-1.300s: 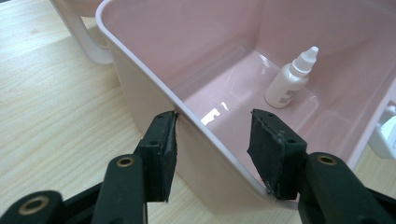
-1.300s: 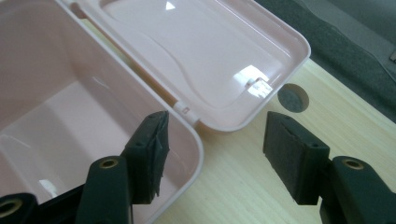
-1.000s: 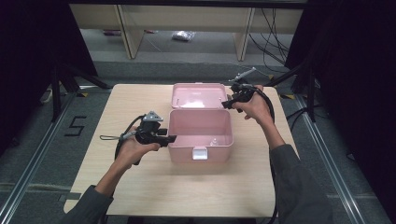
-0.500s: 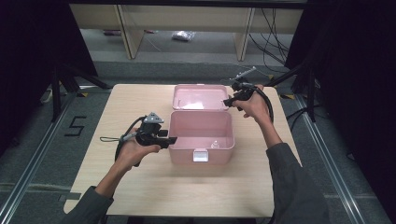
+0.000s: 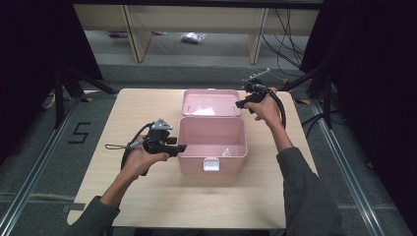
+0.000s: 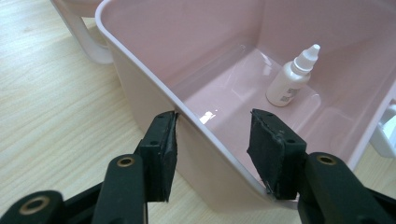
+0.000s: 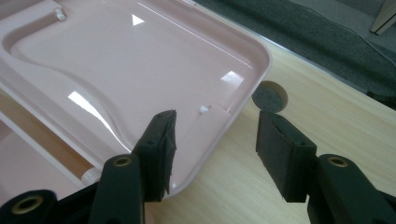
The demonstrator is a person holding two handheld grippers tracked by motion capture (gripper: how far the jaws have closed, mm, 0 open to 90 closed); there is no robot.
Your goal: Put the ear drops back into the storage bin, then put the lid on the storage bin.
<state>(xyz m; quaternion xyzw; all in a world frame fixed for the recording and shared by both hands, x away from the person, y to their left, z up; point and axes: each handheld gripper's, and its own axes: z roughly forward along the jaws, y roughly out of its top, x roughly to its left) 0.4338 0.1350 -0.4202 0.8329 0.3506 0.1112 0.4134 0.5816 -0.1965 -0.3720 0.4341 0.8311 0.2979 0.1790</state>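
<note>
- A pink plastic box (image 5: 212,142) is sitting open in the middle of the wooden table (image 5: 147,196), its white latch (image 5: 210,164) facing the person.
- The left gripper (image 6: 212,156) is straddling the box's left wall, one pad outside and one inside, jaws apart and not pinching it.
- A small white dropper bottle (image 6: 290,78) is standing on the glossy floor inside.
- The lid (image 7: 116,70) is lying flat behind.
- The right gripper (image 7: 215,149) is straddling the lid's rounded corner; its jaws have just been closing, not yet clamping.
</note>
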